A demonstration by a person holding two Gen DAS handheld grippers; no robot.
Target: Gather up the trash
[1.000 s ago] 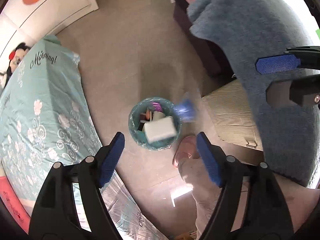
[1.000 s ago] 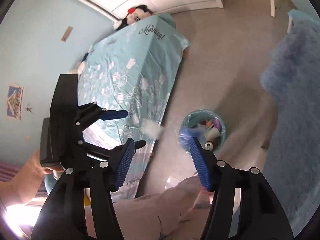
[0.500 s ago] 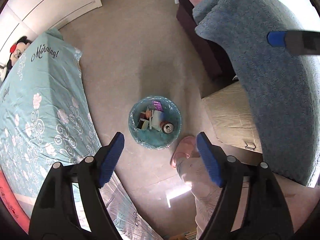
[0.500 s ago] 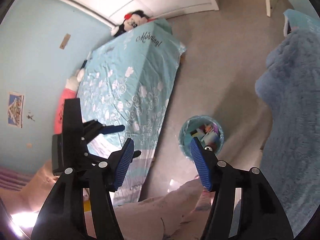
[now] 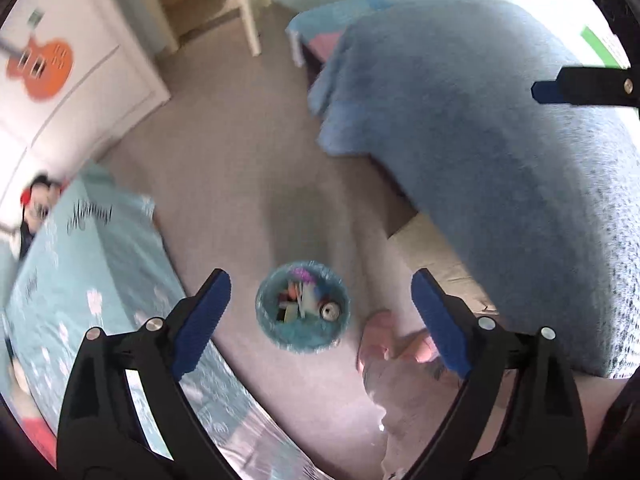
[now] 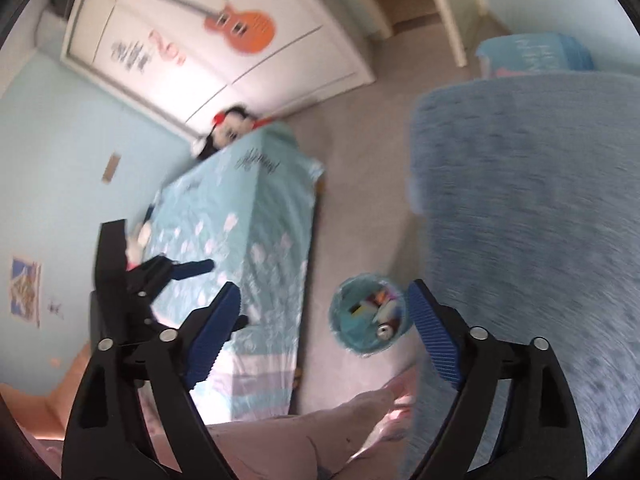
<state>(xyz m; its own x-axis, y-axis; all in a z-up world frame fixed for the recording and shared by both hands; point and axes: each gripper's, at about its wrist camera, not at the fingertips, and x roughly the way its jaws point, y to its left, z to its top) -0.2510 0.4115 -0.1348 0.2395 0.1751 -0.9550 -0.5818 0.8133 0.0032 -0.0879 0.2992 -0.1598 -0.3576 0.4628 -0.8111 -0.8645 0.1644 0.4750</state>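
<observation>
A small round bin lined with a teal bag point(image 5: 303, 308) stands on the floor between two beds, holding several pieces of trash and a drink can point(image 5: 330, 311). It also shows in the right wrist view point(image 6: 366, 320). My left gripper point(image 5: 320, 320) is open and empty, high above the bin. My right gripper point(image 6: 324, 336) is open and empty, also well above the floor. One right finger point(image 5: 548, 90) shows at the far right of the left wrist view. The left gripper point(image 6: 160, 280) shows at the left of the right wrist view.
A bed with a teal flowered cover point(image 5: 84, 280) lies left of the bin. A bed with a blue fleece blanket point(image 5: 500, 152) lies on the right. A cardboard box point(image 5: 436, 256) sits under it. My foot in a pink slipper point(image 5: 380, 344) stands beside the bin. A white wardrobe point(image 6: 224, 40) stands behind.
A white piece and a blue piece fell into the bin a second ago. Both grippers have since risen and tilted up, so the bin looks smaller and more of the room shows.
</observation>
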